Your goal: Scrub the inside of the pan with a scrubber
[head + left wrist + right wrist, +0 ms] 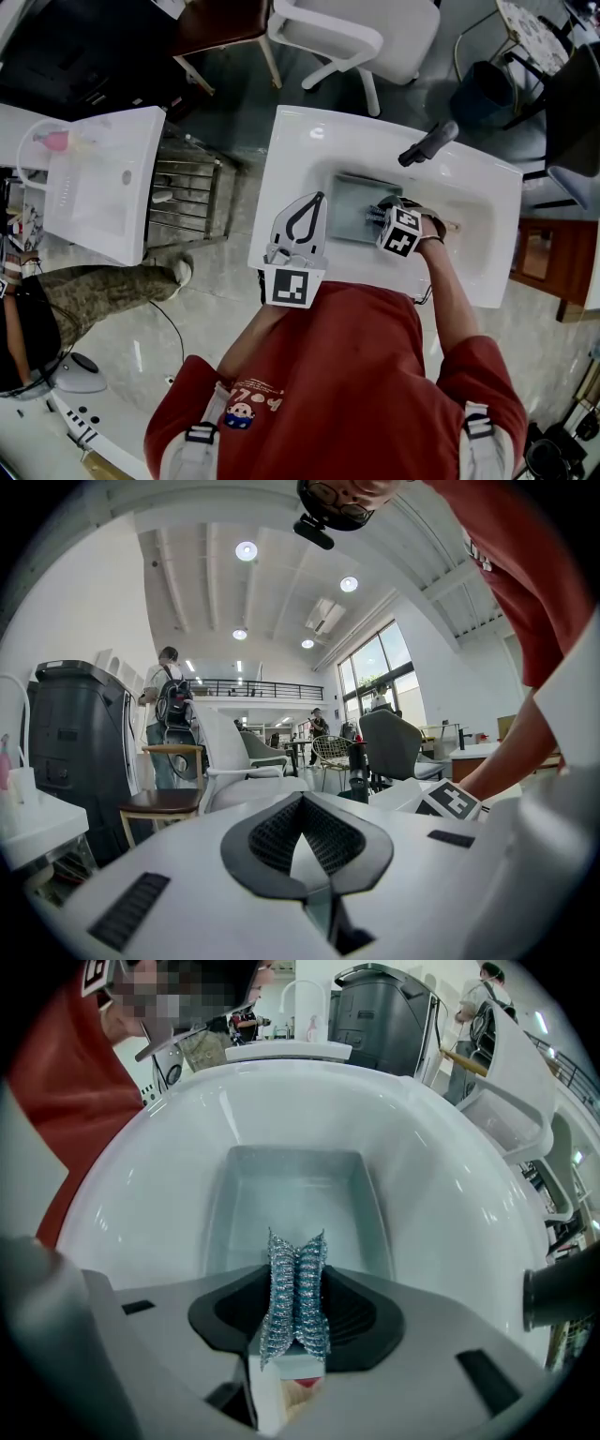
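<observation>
Scrubbing looks to be only at its outset.
Right gripper (pixel 296 1283) clamps the scrubber (pixel 296 1258) over the pan (pixel 286 1194) in the sink (pixel 469 216), contact unclear; left gripper (pixel 302 819) closed, empty, aside.

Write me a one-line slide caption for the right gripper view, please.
Right gripper, shut on a metal-coil scrubber, aimed into the rectangular pan in the white sink.

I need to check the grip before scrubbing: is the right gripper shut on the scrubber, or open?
Shut on it: the right gripper has the scrubber squeezed between its jaws, facing the pan.
</observation>
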